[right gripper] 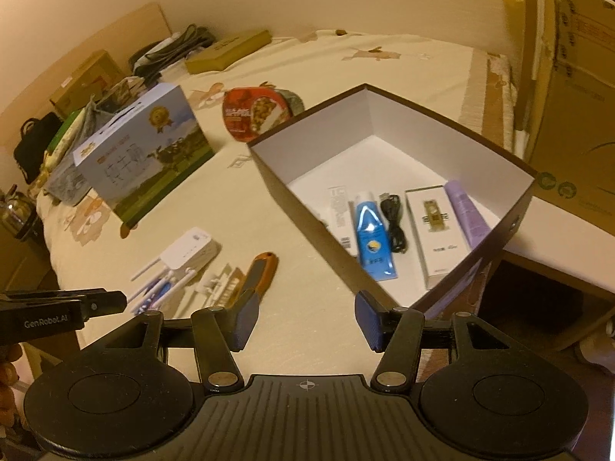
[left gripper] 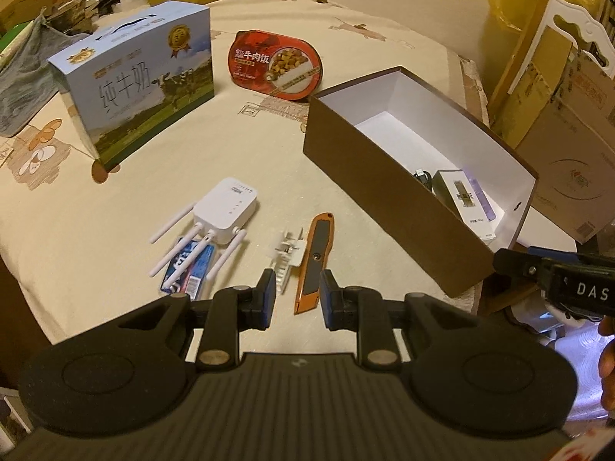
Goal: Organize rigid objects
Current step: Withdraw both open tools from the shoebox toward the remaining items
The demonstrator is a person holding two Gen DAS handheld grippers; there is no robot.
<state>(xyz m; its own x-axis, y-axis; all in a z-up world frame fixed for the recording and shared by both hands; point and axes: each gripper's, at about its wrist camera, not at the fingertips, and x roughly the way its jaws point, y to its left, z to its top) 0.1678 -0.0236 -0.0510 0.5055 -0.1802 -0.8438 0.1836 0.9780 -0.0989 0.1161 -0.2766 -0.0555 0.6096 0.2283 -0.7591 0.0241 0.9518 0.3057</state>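
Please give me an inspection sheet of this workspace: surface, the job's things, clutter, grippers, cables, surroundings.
Surface: cream printed bedsheet.
Job's things: brown box, open, holding a blue tube, a white carton and a purple tube. Outside on the sheet: white router, orange utility knife, white clip.
Clutter: milk carton, red meal tray.
Grippers: left gripper empty, at its narrowest; right gripper open, empty.
Cables: black cable coiled in the box.
Surroundings: cardboard boxes beside the bed.
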